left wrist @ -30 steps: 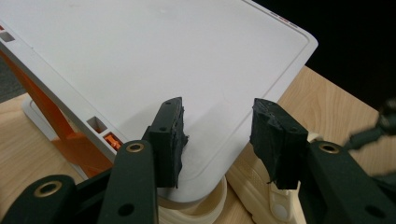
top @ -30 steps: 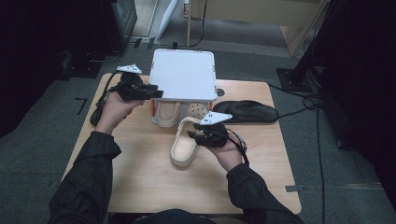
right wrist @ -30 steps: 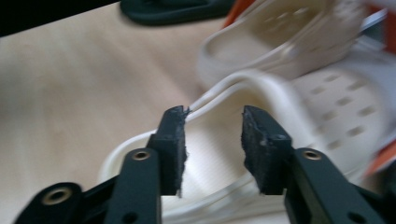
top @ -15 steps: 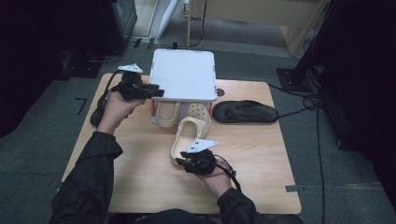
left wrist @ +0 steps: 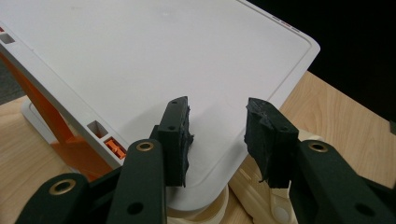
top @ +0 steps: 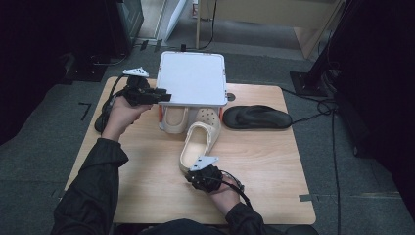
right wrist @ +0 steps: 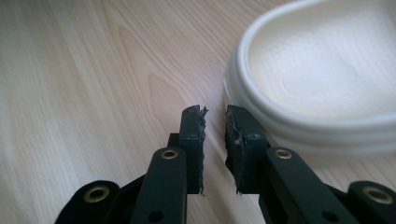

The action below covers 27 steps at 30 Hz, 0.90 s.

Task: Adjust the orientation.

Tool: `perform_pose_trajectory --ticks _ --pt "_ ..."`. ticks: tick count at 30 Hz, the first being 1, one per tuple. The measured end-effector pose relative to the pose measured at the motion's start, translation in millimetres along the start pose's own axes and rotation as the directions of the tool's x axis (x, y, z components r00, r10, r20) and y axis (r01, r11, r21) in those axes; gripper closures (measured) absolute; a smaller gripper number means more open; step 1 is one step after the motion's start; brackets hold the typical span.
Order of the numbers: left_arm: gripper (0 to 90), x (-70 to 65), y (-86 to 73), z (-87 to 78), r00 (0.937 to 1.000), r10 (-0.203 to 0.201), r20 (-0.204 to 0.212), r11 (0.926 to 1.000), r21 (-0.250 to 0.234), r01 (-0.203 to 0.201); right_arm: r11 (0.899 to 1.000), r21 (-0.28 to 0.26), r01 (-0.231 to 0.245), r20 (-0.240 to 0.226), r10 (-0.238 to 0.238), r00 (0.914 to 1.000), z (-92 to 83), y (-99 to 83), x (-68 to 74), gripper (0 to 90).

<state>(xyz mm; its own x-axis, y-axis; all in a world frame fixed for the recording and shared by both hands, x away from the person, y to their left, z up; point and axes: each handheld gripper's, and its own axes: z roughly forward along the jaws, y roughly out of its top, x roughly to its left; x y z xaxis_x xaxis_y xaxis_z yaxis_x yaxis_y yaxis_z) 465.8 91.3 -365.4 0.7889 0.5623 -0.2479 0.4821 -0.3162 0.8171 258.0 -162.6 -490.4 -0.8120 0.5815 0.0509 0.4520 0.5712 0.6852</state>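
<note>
A white box lid [top: 193,78] stands raised over orange sides [left wrist: 56,135]. One cream clog [top: 173,118] sits under it. My left gripper [top: 164,97] is at the lid's front left corner, and its jaws have just been closing. In the left gripper view the lid [left wrist: 154,60] has its corner between the open jaws of that gripper [left wrist: 217,116], and the pads do not press on it. A second cream clog [top: 198,139] lies on the table. My right gripper [top: 188,177] is low by its heel [right wrist: 322,79]. Its jaws [right wrist: 215,116] have just closed on nothing.
A black sandal [top: 257,117] lies on the wooden table [top: 274,166] right of the lid. A black cable [top: 105,115] trails off the table's left side. Bare wood stretches in front of the right gripper.
My right hand has drawn back from the middle of the loose clog toward the near edge and sunk beside its heel, with the jaws narrowing. The left hand and lid have kept still.
</note>
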Motion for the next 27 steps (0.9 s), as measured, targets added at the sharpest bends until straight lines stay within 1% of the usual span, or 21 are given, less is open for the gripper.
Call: perform_pose_trajectory --ticks 1,2,3,4,6,8,9,10,11,12,13,15,16,17,18,21,22,24,25,26,27 --pt "60.4 -0.2 0.0 0.2 1.0 0.001 -0.002 1.0 -0.001 -0.001 1.0 0.006 -0.009 0.008 0.009 0.9999 -2.5 -2.1 -1.1 74.7" --pt "60.4 -0.6 0.0 0.3 1.0 0.003 -0.004 1.0 -0.002 -0.003 1.0 0.002 -0.012 0.004 0.012 0.9999 -3.9 -2.7 -2.4 72.5" --pt "60.3 -0.8 0.1 0.3 1.0 0.004 -0.005 1.0 -0.001 -0.004 0.999 0.0 -0.036 -0.004 0.036 0.9993 -6.9 -3.0 -3.0 69.4" --pt "60.4 -1.0 0.2 0.2 1.0 0.006 -0.005 1.0 0.0 -0.006 0.999 -0.009 -0.048 -0.009 0.048 0.9988 -9.8 -3.1 -3.8 68.1" --pt "60.4 -0.6 0.1 0.2 1.0 0.004 -0.004 1.0 -0.001 -0.004 0.997 -0.054 -0.058 0.022 0.059 0.998 -20.5 -1.7 -7.8 65.9" --pt "60.4 -0.4 -0.1 0.2 1.0 0.002 -0.002 1.0 -0.003 -0.002 0.993 -0.085 -0.086 0.055 0.091 0.9943 -27.7 -0.1 -15.2 63.8" --pt "60.4 -0.5 -0.1 0.3 1.0 0.002 -0.002 1.0 -0.003 -0.002 0.988 -0.105 -0.109 0.072 0.117 0.9905 -31.3 0.8 -23.0 62.6" --pt "60.4 -0.8 0.1 0.1 1.0 0.004 -0.005 1.0 0.0 -0.004 0.986 -0.112 -0.126 0.087 0.136 0.987 -33.1 1.4 -27.4 60.8" --pt "60.4 -1.0 0.1 0.2 1.0 0.004 -0.005 1.0 0.0 -0.004 0.98 -0.13 -0.148 0.113 0.163 0.9802 -34.9 2.1 -34.6 58.1" --pt "60.4 -0.9 0.2 0.1 1.0 0.006 -0.004 1.0 0.001 -0.006 0.977 -0.139 -0.165 0.123 0.182 0.9756 -36.2 2.6 -38.7 56.3" --pt "60.4 -0.9 0.1 0.2 1.0 0.006 -0.004 1.0 0.0 -0.006 0.97 -0.16 -0.182 0.14 0.205 0.9686 -38.0 3.2 -42.9 53.8" --pt "60.5 -0.5 -0.1 0.4 1.0 0.001 0.0 1.0 -0.003 -0.001 0.963 -0.191 -0.191 0.181 0.226 0.9573 -40.0 4.6 -49.8 49.4" --pt "60.7 0.0 -0.1 0.3 1.0 0.001 0.002 1.0 -0.001 -0.001 0.959 -0.2 -0.203 0.19 0.241 0.9517 -38.3 5.6 -53.8 46.1" --pt "60.8 -0.1 -0.2 0.3 1.0 -0.001 0.002 1.0 -0.001 0.001 0.952 -0.193 -0.238 0.194 0.275 0.9416 -34.4 7.4 -60.2 44.3" --pt "60.8 -0.2 -0.2 0.3 1.0 0.002 0.001 1.0 -0.001 -0.002 0.947 -0.196 -0.256 0.192 0.293 0.9368 -32.6 8.1 -62.6 44.3" --pt "60.8 -0.5 -0.2 0.4 1.0 0.003 -0.001 1.0 -0.002 -0.003 0.938 -0.196 -0.287 0.202 0.325 0.9239 -24.3 10.3 -70.7 44.6" --pt "60.8 -0.5 -0.2 0.4 1.0 0.003 0.0 1.0 -0.002 -0.003 0.936 -0.192 -0.295 0.2 0.332 0.9219 -22.5 11.2 -72.6 45.9" --pt "60.8 -0.4 -0.3 0.4 1.0 0.003 0.0 1.0 -0.002 -0.003 0.938 -0.187 -0.292 0.2 0.327 0.9234 -18.5 14.3 -74.8 49.1" --pt "60.9 -0.4 -0.3 0.3 1.0 0.004 -0.001 1.0 -0.002 -0.004 0.942 -0.18 -0.282 0.208 0.317 0.9256 -17.3 15.9 -75.8 50.0" --pt "60.9 -0.4 -0.3 0.3 1.0 0.004 -0.001 1.0 -0.003 -0.004 0.942 -0.182 -0.284 0.208 0.319 0.9248 -16.0 17.9 -77.7 51.7" --pt "60.9 -0.5 -0.3 0.4 1.0 0.004 0.0 1.0 -0.002 -0.004 0.942 -0.185 -0.28 0.204 0.316 0.9265 -14.9 19.4 -80.4 53.8"
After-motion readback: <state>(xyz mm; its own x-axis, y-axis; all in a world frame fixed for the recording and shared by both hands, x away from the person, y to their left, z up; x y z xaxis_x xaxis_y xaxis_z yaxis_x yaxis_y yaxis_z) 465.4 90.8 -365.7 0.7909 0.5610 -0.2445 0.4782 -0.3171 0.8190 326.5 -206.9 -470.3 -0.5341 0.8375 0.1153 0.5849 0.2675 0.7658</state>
